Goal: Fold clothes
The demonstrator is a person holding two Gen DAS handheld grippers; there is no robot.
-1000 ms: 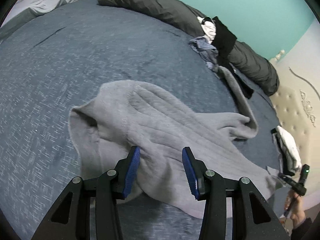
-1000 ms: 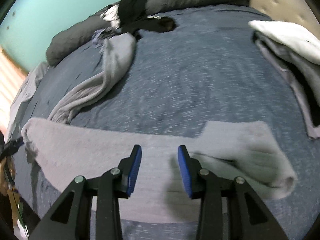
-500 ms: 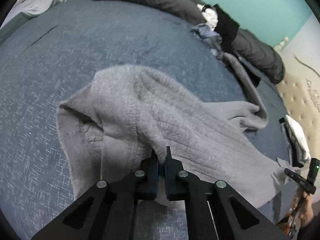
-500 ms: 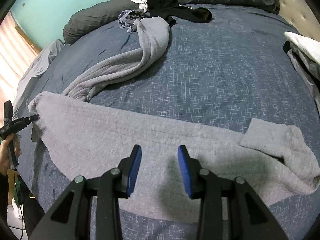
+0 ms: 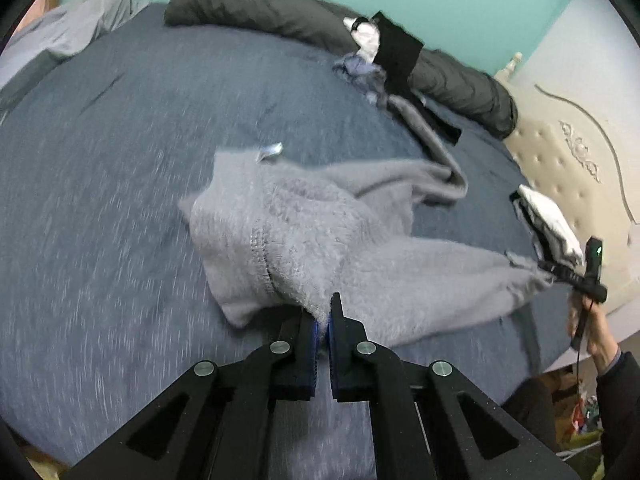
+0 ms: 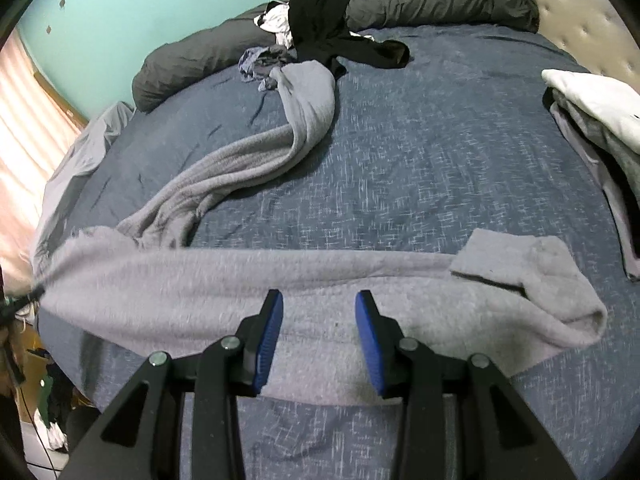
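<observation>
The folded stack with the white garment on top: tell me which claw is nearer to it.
Right. The right claw hovers open over the grey sweater, with the stack just beyond on its right. The left claw grips the sweater's opposite end, farther away.

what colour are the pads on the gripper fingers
Blue pads, clearest in the right wrist view.

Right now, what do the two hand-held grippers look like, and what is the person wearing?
Each hand-held gripper is black with an angular frame, triangle-shaped cutouts and round silver bolts. The left hand-held gripper and the right hand-held gripper both have bright blue fingertip pads. The person's hand comes out of a dark sleeve, next to a thin black cable and a handle with a small green light.
</observation>
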